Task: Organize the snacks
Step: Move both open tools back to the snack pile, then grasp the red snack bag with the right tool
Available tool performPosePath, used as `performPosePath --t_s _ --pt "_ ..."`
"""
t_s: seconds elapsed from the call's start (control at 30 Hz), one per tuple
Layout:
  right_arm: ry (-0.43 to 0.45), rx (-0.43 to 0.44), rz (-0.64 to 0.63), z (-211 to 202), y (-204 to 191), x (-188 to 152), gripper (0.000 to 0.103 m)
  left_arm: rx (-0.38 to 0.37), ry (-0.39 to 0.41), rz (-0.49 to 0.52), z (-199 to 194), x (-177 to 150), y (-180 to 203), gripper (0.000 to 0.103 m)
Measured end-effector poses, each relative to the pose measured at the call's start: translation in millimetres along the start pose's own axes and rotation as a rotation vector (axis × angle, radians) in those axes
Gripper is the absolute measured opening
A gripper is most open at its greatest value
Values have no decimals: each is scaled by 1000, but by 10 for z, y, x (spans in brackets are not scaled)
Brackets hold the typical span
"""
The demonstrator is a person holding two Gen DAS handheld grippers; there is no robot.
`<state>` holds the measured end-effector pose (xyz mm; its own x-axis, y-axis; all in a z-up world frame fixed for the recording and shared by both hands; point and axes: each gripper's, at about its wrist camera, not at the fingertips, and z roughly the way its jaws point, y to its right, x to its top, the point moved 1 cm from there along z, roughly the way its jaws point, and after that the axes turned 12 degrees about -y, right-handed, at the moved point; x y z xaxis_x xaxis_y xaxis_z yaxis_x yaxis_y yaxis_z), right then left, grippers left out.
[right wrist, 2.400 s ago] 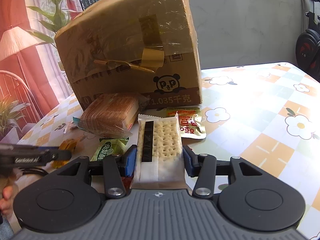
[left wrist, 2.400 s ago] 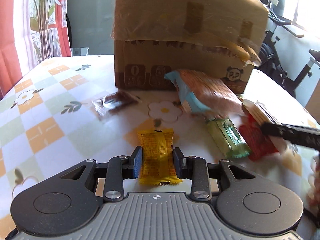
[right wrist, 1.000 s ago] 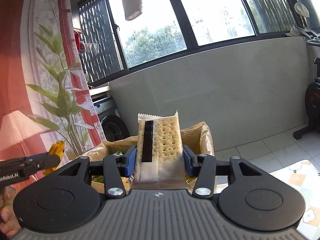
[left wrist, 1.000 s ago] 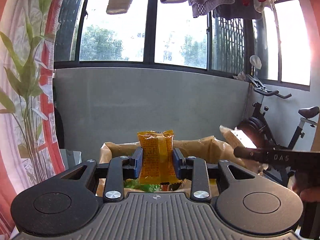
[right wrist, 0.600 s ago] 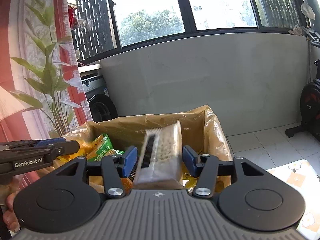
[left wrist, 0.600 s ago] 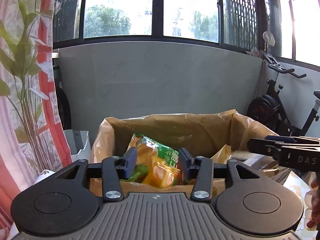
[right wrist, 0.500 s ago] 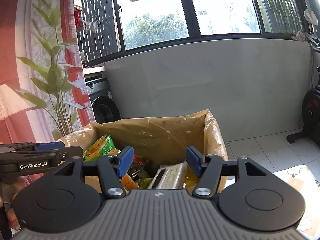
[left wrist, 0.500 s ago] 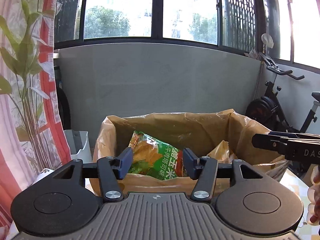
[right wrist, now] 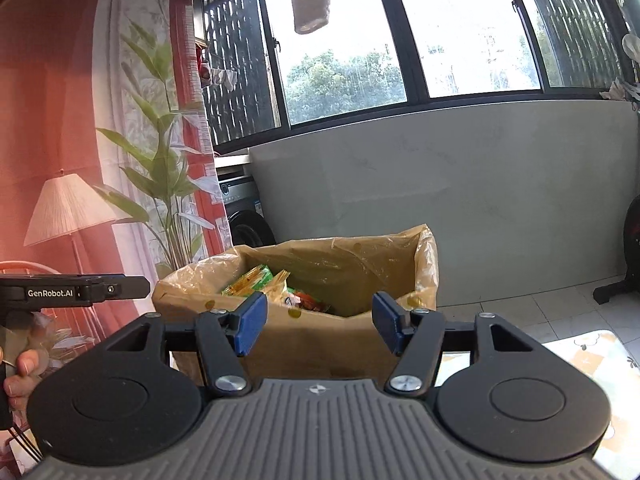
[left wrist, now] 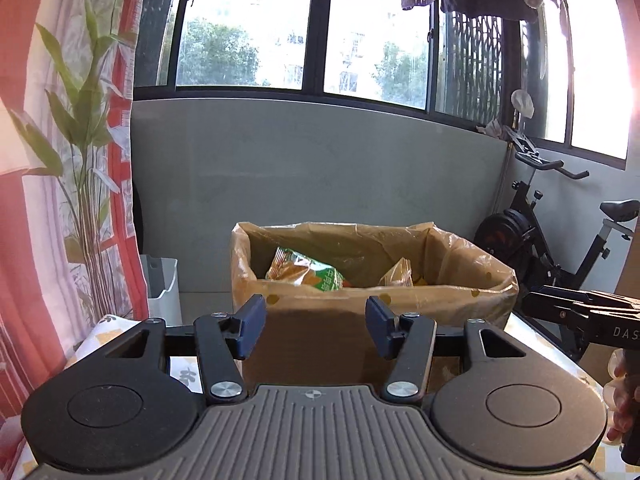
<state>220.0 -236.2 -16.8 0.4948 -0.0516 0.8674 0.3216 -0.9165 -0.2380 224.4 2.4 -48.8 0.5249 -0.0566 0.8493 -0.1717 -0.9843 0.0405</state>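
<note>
An open cardboard box (left wrist: 312,336) lined with clear plastic stands on the table, also in the right wrist view (right wrist: 320,340). Inside lie snack packs, among them a green and orange chip bag (left wrist: 306,272) and green packets (right wrist: 250,280). My left gripper (left wrist: 315,326) is open and empty, just in front of the box's near wall. My right gripper (right wrist: 318,326) is open and empty, also in front of the box. Each gripper shows at the edge of the other's view, the right one (left wrist: 580,316) and the left one (right wrist: 76,290).
The table has a checked flower-print cloth (right wrist: 592,352). An exercise bike (left wrist: 560,240) stands at the right, a white bin (left wrist: 162,288) and plant-print curtain (left wrist: 72,160) at the left. A floor lamp (right wrist: 68,212) and washing machine (right wrist: 244,216) stand behind.
Both grippers lifted their snacks from the table up over the box and opened; the yellow pack and the cracker pack dropped in. Both grippers have since drawn back, wider open.
</note>
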Motion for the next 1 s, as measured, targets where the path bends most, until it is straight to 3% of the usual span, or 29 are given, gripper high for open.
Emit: performPosePath --t_s 0.2,0.47,0.63,0.8,1.0 --pt "-85 -22 49 -45 81 -539 62 28 -43 -11 -82 -482 -83 58" --pt "-272 -80 35 147 33 -1262 62 70 -93 -169 16 -1028 -232 58" --pt "-335 -107 -112 282 -161 -1436 62 77 -134 -189 94 -1248 -210 58" --pt "-378 -120 -146 361 -220 -1608 61 78 -154 -183 142 -1426 -191 58" --pt "-371 -169 -224 398 -329 -1739 71 84 -166 -204 163 -1522 -226 57"
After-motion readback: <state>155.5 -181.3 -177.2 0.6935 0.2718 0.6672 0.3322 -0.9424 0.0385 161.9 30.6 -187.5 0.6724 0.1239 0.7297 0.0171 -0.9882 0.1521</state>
